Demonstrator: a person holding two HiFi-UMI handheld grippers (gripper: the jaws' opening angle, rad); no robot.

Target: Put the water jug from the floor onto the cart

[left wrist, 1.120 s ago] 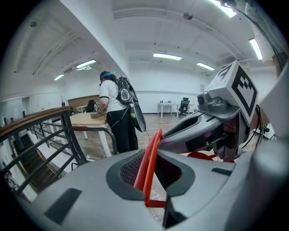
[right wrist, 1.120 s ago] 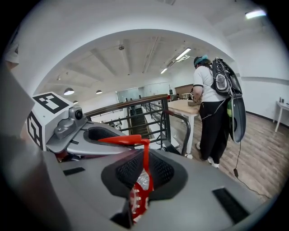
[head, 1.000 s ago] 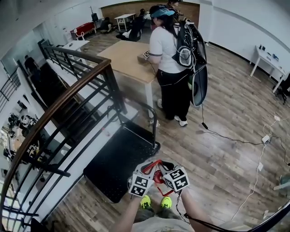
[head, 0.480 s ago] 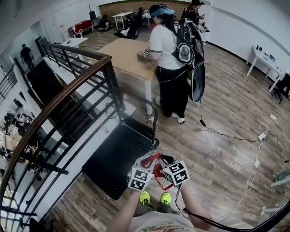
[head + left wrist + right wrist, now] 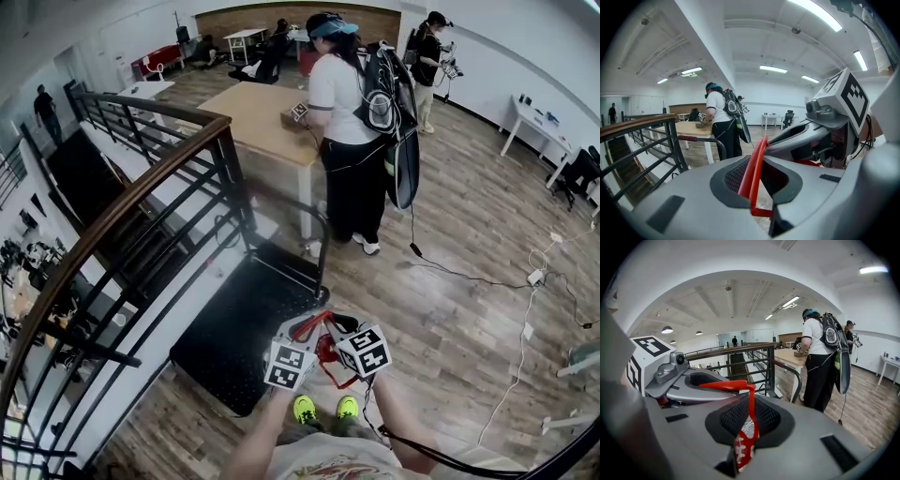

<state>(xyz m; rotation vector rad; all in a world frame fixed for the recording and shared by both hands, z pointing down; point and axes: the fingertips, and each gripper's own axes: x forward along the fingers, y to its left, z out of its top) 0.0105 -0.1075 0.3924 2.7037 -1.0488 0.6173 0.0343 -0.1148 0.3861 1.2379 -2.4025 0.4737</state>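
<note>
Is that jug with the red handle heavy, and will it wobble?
Probably heavy: both the left hand-held gripper and the right hand-held gripper clamp its red handle. That handle looks stiff, not sagging. Hanging below, it might swing.

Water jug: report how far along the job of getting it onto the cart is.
Done: the left tongs and right tongs are both shut on the jug's red handle. In hand: the jug sits between them in front of the person's shoes, beside the cart's near corner; its body is hidden, so I cannot tell whether it is off the floor. Left: set it on the black deck and let go.
</note>
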